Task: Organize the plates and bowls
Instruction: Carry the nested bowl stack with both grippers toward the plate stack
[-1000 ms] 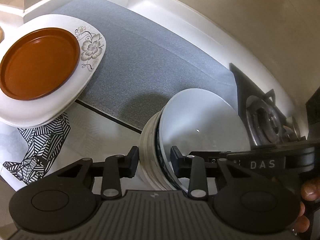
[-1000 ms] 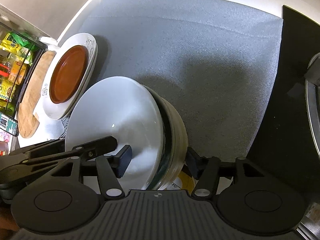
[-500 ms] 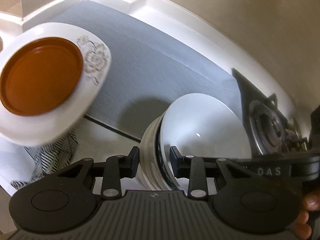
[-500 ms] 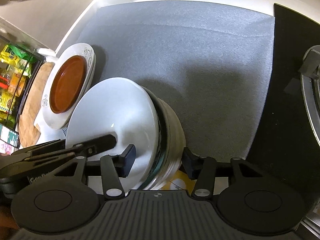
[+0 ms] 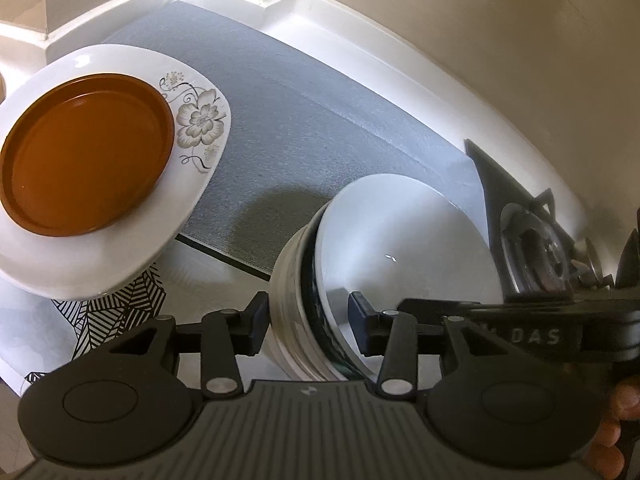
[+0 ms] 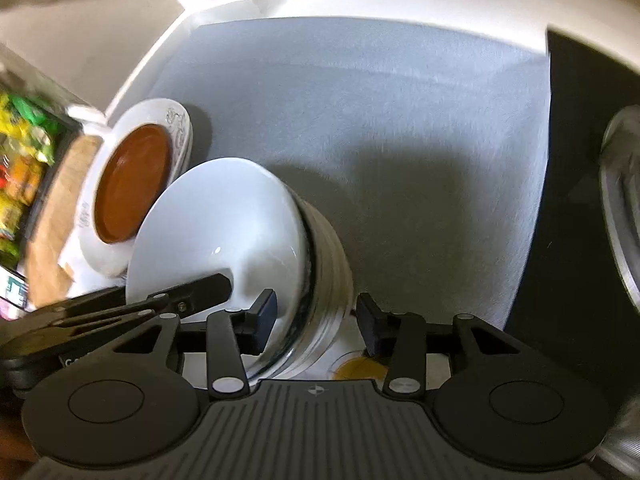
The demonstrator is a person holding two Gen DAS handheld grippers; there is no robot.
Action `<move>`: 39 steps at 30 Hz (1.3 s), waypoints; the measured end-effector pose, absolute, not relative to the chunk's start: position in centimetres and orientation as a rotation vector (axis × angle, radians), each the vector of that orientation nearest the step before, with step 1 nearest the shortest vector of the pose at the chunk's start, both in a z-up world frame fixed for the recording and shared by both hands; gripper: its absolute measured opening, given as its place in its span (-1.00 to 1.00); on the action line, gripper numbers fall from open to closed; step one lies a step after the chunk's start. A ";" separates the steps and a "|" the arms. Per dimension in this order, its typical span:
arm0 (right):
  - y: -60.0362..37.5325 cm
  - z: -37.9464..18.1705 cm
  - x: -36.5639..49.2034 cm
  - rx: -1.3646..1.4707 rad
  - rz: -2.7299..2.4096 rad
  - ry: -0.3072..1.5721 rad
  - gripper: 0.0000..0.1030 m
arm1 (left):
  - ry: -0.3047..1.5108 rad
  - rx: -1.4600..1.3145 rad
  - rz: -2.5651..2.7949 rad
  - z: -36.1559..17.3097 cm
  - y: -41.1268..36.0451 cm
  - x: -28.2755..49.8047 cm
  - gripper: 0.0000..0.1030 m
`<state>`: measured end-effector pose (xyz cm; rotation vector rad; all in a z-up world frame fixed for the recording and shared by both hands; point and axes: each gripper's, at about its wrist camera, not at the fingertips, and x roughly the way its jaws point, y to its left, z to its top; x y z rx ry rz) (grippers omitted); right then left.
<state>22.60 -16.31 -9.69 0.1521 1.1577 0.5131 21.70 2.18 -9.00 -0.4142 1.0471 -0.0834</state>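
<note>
A stack of bowls [image 5: 372, 276], white one innermost and nested in ribbed cream ones, stands tilted on edge near the 6 o'clock edge of the grey mat [image 5: 320, 128], with nothing visible inside it. At 9 o'clock in the left wrist view a brown plate [image 5: 86, 152] lies in a white flowered plate [image 5: 200, 120]; nothing lies on the brown one. The left gripper [image 5: 306, 322] straddles the near rims of the stack: its jaws have just been opening, the left pad close against the cream side and the right pad standing clear inside the white bowl. The right gripper [image 6: 316, 320] straddles the same stack from the other side; its jaws have just been closing, one pad inside the white bowl, the other off the cream wall with a gap, so neither tool clamps the bowls. The letters "DAS" show on the right tool at 3 o'clock in the left view. A stove burner [image 5: 536, 256] sits at 3 o'clock. Compared with a second ago, the stack stands in much the same tilted pose, and the right view is now blurred.
</note>
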 end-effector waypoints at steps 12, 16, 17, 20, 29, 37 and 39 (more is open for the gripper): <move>-16.5 -10.0 23.2 0.170 0.532 1.125 -0.14 | 1.027 -0.430 -0.085 -9.0 2.7 21.3 -0.17; -17.5 -10.1 23.1 0.218 0.535 1.112 -0.25 | 1.015 -0.411 -0.088 -8.8 2.6 21.1 -0.17; -17.7 -10.2 23.1 0.225 0.537 1.107 -0.25 | 1.010 -0.402 -0.090 -8.6 2.4 21.1 -0.18; -18.1 -10.1 22.8 0.237 0.539 1.095 -0.25 | 0.992 -0.403 -0.087 -8.4 2.4 21.0 -0.22; -19.0 -9.5 22.5 0.256 0.518 1.044 -0.25 | 0.976 -0.393 -0.113 -8.0 2.0 22.0 -0.23; -18.7 -10.0 22.7 0.267 0.481 1.073 -0.25 | 1.013 -0.411 -0.132 -9.0 2.4 22.6 -0.22; -18.5 -10.0 22.7 0.262 0.478 1.077 -0.24 | 1.022 -0.416 -0.132 -9.0 2.4 22.6 -0.20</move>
